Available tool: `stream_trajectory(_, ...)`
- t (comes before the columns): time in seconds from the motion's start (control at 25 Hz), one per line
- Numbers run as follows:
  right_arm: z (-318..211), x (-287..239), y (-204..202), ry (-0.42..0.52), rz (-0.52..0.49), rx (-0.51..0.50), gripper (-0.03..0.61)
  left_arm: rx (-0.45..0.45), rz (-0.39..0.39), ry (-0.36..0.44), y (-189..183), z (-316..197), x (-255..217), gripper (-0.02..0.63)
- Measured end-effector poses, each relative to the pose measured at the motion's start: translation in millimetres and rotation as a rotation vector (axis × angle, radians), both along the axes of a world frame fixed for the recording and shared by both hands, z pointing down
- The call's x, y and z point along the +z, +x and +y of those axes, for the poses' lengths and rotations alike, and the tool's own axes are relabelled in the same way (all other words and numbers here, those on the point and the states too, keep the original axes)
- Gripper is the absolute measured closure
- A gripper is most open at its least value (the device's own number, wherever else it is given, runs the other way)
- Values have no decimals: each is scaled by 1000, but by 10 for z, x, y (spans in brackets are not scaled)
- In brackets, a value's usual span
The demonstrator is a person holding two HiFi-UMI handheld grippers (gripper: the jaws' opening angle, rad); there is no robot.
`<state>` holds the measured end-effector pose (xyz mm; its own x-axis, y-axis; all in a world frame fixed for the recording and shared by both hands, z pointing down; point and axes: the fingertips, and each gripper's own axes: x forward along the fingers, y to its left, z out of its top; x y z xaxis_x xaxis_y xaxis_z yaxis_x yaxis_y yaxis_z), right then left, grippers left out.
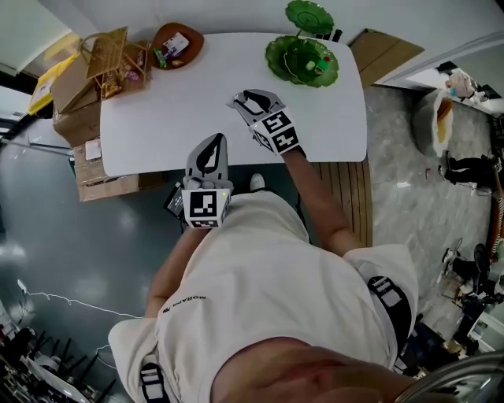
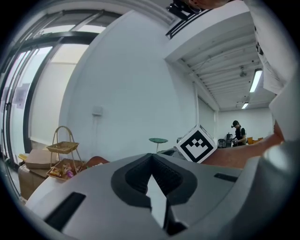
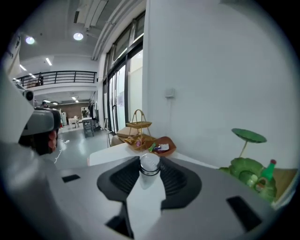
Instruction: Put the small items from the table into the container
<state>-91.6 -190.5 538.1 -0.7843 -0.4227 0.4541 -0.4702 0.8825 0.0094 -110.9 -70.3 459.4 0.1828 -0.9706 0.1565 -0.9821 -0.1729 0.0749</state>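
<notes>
My right gripper (image 1: 246, 99) hangs over the middle of the white table (image 1: 157, 118). In the right gripper view it (image 3: 150, 165) is shut on a small clear bottle (image 3: 150, 171) with a dark ring near its top, which stands upright between the pads. My left gripper (image 1: 213, 142) is at the table's front edge. Seen in the left gripper view, it (image 2: 151, 160) has fingertips that meet, with nothing between them. A green leaf-shaped dish (image 1: 303, 61) with small items in it sits at the far right of the table. It also shows in the right gripper view, as the leaf dish (image 3: 244, 171).
A brown bowl (image 1: 178, 44) holding wrapped small items sits at the table's far left corner. A two-tier wicker basket (image 1: 110, 59) stands on cardboard boxes (image 1: 79, 118) beside that corner. A green leaf on a stalk (image 1: 309, 16) rises behind the dish. Another person (image 2: 239, 133) stands far off.
</notes>
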Motion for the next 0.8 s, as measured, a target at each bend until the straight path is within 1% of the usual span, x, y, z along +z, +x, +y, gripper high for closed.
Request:
stream_trajectory(0.36, -220, -238, 606, 41, -34, 194, 433, 66, 0, 17, 269, -57, -91, 611)
stream_trajectory(0.6, -392, -383, 924, 75, -46, 289, 433, 104, -5, 23, 426, -106, -119, 611)
stream_trajectory(0.8, -563, -454, 1182, 85, -43, 364, 433, 117, -9, 27, 495, -162, -145, 611)
